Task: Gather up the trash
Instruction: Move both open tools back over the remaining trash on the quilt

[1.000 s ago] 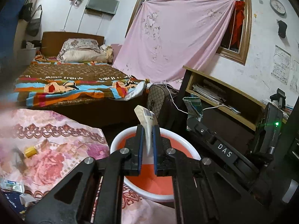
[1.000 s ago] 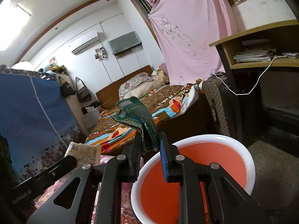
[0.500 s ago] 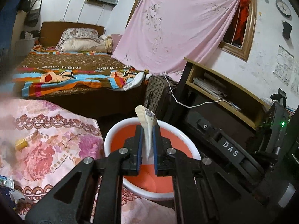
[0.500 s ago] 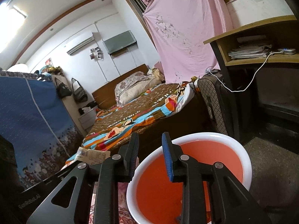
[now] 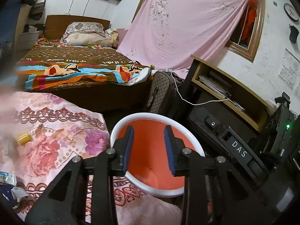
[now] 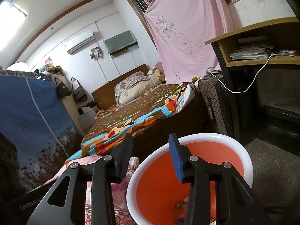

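Two wrist views, same corner of the bedroom, and each catches stuff the other misses. The left gripper [image 5: 149, 148] hangs right over the orange bin [image 5: 184, 138], jaws opening with nothing between the blue ribbed pads. Only the left wrist view shows the pink floral cloth [image 5: 56, 131] spread out wide, with a small yellow cylinder [image 5: 24, 138] lying on it and some crumpled wrappers [image 5: 11, 185] at its near left corner. That's the trash not collected yet. It also catches the other tool's black body with "DAS" lettering [image 5: 239, 149] and a green light, plus a round wall clock [image 5: 291, 12].

The right wrist view gives what that one can't: the bottom of the bin [image 6: 240, 170], where a few small scraps [image 6: 181, 204] sit, too small to tell what they are. The right gripper [image 6: 151, 151] hovers above the bin's left rim, jaws opening too, empty. This view also shows the ceiling, a white air conditioner [image 6: 80, 44] and a blue printed wardrobe cover [image 6: 28, 116].

The bin is one round plastic tub, glossy orange inside with a thick white rim. Both views share one bed with a striped brown blanket [image 5: 75, 67], one pink sheet [image 5: 187, 30] draped over the window, one quilted suitcase [image 5: 163, 91] and one wooden shelf [image 5: 230, 86] with papers and a white cable.
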Demonstrator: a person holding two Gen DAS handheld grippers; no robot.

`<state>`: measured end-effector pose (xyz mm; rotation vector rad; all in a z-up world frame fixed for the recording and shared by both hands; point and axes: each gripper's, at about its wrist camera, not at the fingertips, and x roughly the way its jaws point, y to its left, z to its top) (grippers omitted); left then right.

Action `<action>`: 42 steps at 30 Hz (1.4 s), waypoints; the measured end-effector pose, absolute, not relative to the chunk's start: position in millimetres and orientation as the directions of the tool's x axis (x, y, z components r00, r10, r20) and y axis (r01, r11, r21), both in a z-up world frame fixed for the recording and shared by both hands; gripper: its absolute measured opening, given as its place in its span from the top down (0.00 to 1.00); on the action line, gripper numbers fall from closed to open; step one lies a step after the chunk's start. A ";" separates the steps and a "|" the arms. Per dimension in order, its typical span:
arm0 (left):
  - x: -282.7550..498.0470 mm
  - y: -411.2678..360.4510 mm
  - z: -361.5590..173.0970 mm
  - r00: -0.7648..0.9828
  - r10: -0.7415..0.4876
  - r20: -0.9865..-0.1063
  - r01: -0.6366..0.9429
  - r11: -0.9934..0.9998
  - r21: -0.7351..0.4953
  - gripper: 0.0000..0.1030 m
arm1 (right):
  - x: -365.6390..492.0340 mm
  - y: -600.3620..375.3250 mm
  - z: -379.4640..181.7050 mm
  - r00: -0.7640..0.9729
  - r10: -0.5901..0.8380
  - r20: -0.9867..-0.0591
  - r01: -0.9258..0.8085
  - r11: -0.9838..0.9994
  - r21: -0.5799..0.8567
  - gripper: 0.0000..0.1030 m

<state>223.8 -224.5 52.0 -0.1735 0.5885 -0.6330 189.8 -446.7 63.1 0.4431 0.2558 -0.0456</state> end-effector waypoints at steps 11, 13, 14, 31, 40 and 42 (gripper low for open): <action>213.8 -189.2 60.8 0.768 -0.500 -0.400 0.417 0.865 -0.280 0.60 | 188.4 -432.4 69.4 0.977 0.008 -0.214 0.071 0.931 0.357 0.52; 211.4 -180.8 63.1 0.792 -0.476 -0.383 0.396 0.877 -0.273 0.57 | 187.5 -428.3 71.2 0.980 0.009 -0.200 0.062 0.938 0.342 0.48; 210.5 -176.8 64.2 0.803 -0.462 -0.376 0.384 0.884 -0.268 0.53 | 187.7 -427.8 71.7 0.981 0.009 -0.194 0.058 0.940 0.337 0.44; 187.8 -104.0 66.7 0.947 -0.186 -0.263 0.128 0.967 -0.222 0.11 | 176.6 -391.9 82.6 0.995 0.084 -0.045 -0.069 0.959 0.274 0.00; 166.2 -68.1 65.1 0.976 -0.089 -0.198 0.050 0.980 -0.193 0.11 | 168.8 -360.2 90.5 0.989 0.142 0.040 -0.147 0.958 0.244 0.00; 163.0 -59.7 66.6 0.979 -0.074 -0.189 0.037 0.980 -0.194 0.11 | 168.3 -351.6 92.2 0.986 0.160 0.054 -0.168 0.958 0.234 0.00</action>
